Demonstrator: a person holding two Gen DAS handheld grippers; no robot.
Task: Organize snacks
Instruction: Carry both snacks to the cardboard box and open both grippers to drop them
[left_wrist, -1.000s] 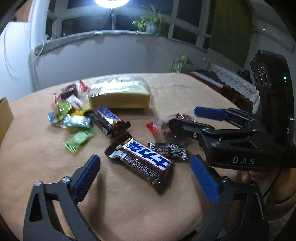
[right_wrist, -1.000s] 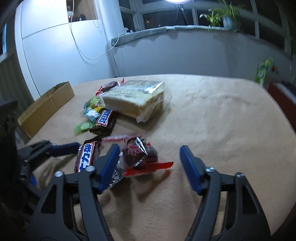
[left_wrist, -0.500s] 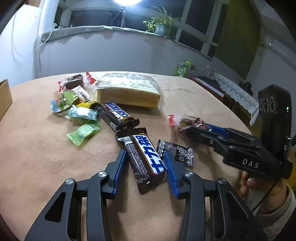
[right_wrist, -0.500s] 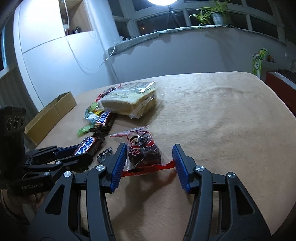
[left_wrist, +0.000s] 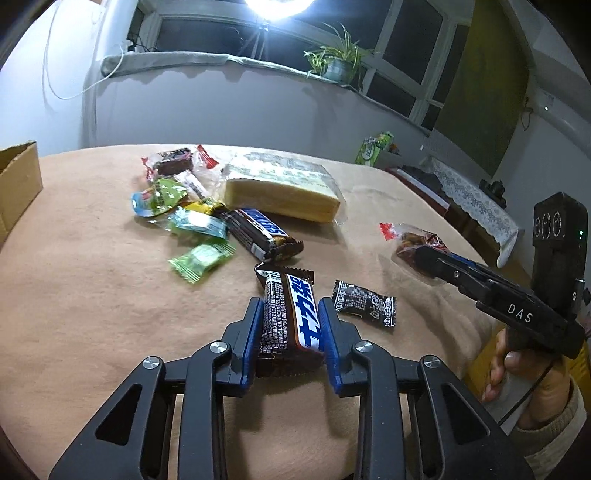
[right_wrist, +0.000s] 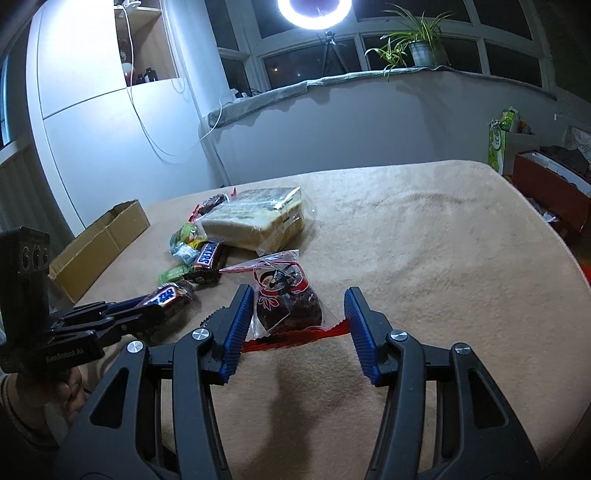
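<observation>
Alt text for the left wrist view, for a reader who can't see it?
The left gripper is closing its jaws on a chocolate bar lying on a tan tablecloth. More wrapped snacks and a bread pack lie beyond; at right, the right gripper is at a clear-wrapped snack.

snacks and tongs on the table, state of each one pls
left tongs: closing, pads against the chocolate bar
chocolate bar: between the left pads, wrapper sealed
right tongs: around the red-edged cake packet, right pad clear of it
red-edged cake packet: sealed, leaning on the left pad
sandwich pack: wrapped, flat on the table
second chocolate bar: sealed, lying free
black candy: wrapped, lying free
cardboard box: open
</observation>
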